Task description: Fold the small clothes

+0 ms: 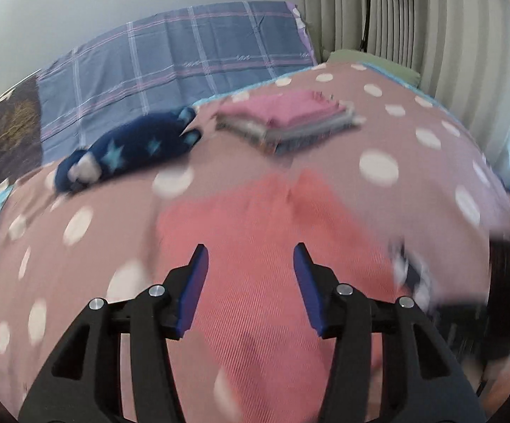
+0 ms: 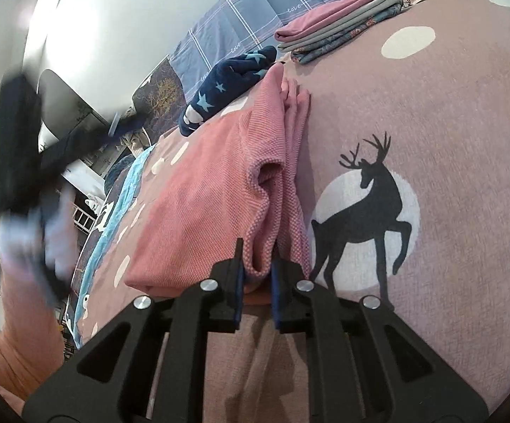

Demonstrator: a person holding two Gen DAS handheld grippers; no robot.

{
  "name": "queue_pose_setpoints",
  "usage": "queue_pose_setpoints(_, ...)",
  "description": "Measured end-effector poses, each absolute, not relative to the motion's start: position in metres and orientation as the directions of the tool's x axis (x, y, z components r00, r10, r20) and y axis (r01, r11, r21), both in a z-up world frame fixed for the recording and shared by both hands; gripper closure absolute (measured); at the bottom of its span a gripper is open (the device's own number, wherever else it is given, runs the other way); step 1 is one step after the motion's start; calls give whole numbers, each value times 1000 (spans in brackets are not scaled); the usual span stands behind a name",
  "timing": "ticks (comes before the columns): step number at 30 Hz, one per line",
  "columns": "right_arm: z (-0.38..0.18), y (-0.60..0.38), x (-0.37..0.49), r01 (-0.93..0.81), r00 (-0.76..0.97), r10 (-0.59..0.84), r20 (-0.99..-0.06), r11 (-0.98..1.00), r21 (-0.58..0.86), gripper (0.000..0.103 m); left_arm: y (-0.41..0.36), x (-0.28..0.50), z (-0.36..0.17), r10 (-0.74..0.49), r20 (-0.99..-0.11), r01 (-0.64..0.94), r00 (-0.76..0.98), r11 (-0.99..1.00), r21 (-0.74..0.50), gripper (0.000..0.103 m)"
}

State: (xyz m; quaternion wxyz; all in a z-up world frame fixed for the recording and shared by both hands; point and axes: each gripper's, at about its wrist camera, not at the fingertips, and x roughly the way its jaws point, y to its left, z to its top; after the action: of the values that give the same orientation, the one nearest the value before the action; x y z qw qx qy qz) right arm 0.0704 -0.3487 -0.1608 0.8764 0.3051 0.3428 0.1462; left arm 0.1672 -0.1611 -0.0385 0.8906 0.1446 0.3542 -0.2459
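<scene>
A salmon-pink knit garment (image 1: 255, 218) lies spread on the bed, blurred in the left wrist view. My left gripper (image 1: 251, 250) hovers over it, open, with nothing between its blue pads (image 1: 195, 282). In the right wrist view the same pink garment (image 2: 212, 183) is folded lengthwise, with a bunched fold along its right side. My right gripper (image 2: 258, 264) is shut on the near end of that fold, and cloth shows between the pads. A dark blurred shape at the left of this view (image 2: 18, 162) looks like the other gripper.
A stack of folded clothes (image 1: 286, 120) (image 2: 339, 24) sits farther back on the dotted pink bedspread (image 1: 378, 165), which has a deer print (image 2: 368, 204). A navy item with stars (image 1: 128, 148) (image 2: 230, 81) lies to the stack's left. Plaid blue bedding (image 1: 184, 53) and curtains (image 1: 413, 17) stand behind.
</scene>
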Motion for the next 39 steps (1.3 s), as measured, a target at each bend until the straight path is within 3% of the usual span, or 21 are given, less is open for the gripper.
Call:
queue_pose_setpoints(4,-162,-350,72,-41,720,460,-519,775,631,91,-115,116,-76,-340,-737,549,585,834,51,50)
queue_pose_setpoints(10,-160,-348,76,-22,721,442,-534,785,620,91,-108,95,-115,-330,-775,559,539,829,35,50)
queue_pose_setpoints(17,-132,-342,69,-31,764,385,-518,823,567,94,-117,106,-116,-287,-728,461,623,886,45,50)
queue_pose_setpoints(19,-133,-340,69,-23,762,374,-529,831,555,95,-121,107,-121,-201,-721,419,663,898,134,48)
queue_pose_setpoints(26,-158,-360,66,131,736,286,-613,829,544,97,-96,97,-124,-189,-751,401,632,910,108,48)
queue_pose_setpoints(27,-158,-361,64,129,735,276,-620,840,527,97,-96,95,-123,-193,-753,407,629,907,107,51)
queue_pose_setpoints(31,-143,-363,55,83,766,251,-592,874,479,94,-87,81,-101,-333,-762,498,555,867,-17,89)
queue_pose_setpoints(36,-105,-337,60,-102,803,321,-502,904,415,90,-96,86,-67,-470,-657,554,589,827,-96,93)
queue_pose_setpoints(39,-103,-314,78,-166,781,361,-509,906,388,88,-115,106,-95,-425,-731,525,534,844,-108,93)
